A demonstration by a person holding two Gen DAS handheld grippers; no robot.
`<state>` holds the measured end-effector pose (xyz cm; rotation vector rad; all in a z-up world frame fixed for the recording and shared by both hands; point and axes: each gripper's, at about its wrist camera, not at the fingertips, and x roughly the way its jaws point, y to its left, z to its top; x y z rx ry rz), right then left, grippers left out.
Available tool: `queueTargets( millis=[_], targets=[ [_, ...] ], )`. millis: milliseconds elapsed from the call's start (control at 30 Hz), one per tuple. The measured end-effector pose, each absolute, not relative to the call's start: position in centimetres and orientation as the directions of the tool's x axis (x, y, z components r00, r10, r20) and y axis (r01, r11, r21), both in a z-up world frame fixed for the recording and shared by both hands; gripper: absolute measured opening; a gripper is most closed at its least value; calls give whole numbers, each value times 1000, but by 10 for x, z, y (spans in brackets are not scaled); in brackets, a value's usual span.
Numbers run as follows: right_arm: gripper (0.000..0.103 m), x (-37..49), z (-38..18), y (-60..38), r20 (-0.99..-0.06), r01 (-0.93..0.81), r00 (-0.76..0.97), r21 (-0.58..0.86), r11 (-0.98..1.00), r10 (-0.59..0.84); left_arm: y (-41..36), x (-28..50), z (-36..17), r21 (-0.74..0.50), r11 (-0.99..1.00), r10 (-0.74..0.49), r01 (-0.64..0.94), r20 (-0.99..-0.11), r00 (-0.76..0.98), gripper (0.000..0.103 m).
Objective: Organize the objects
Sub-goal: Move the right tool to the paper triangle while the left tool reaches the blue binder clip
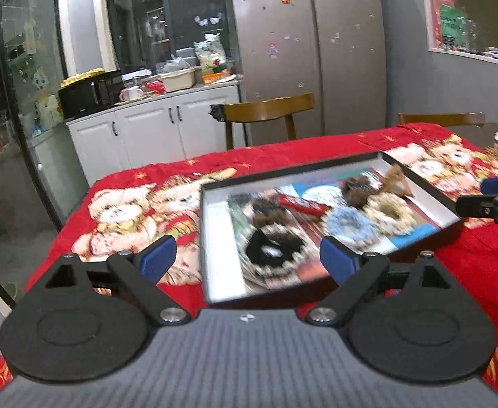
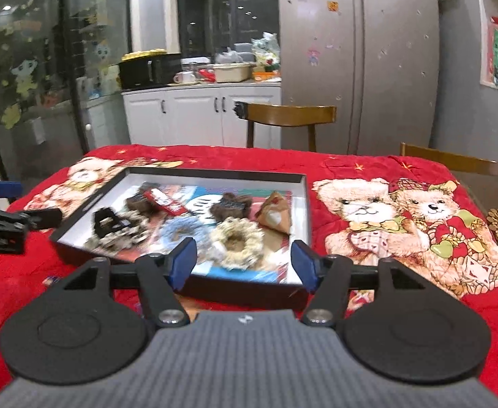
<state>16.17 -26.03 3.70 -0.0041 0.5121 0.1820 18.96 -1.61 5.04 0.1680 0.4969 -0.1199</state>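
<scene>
- Kitchen surroundings are filling the background: a steel fridge (image 2: 357, 57) is standing behind two wooden chairs (image 2: 289, 115), and white cabinets (image 2: 198, 115) are carrying a dark microwave (image 2: 148, 69) and a clutter of dishes.
- Red bear-print cloth (image 2: 385, 224) is covering the counter from edge to edge.
- On that cloth a shallow dark box (image 2: 301, 204) with a white inner wall is lying flat, holding the small things being organized.
- Both grippers are hanging just above and in front of the box's near edge, angled down toward it, neither one touching it.
- Left gripper (image 1: 247, 258) is standing with its jaws released and spread wide, nothing between the blue pads; the near left corner of the box and a black-and-white fluffy scrunchie (image 1: 272, 250) are showing in the gap, well beyond the tips.
- Right gripper (image 2: 244, 263) is also standing with its jaws released and empty; a cream fluffy scrunchie (image 2: 237, 241) is lying in the box just past the gap.
- Inside the box a blue scrunchie (image 2: 181, 231) is lying between the two pale ones, a brown furry clip (image 2: 228, 205) is sitting behind them, a red packet (image 2: 165, 200) is lying slantwise, and a small brown pyramid pouch (image 2: 276, 216) is resting by the right wall.
- Motion blur is smearing the finer detail of the contents.
</scene>
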Motion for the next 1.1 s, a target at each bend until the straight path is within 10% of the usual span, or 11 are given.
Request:
queueTargets(
  millis=[633, 867, 1100],
  targets=[
    [71, 155, -23, -227, -535, -176, 829, 26, 984, 162, -33, 156, -13, 23, 961, -215, 275, -565, 797, 92],
    [70, 166, -34, -220, -559, -184, 812, 33, 982, 171, -32, 170, -26, -16, 964, -222, 266, -602, 767, 74],
    [48, 169, -37, -219, -570, -203, 798, 49, 978, 194, -32, 179, -30, -24, 966, -219, 258, -606, 765, 63]
  ],
)
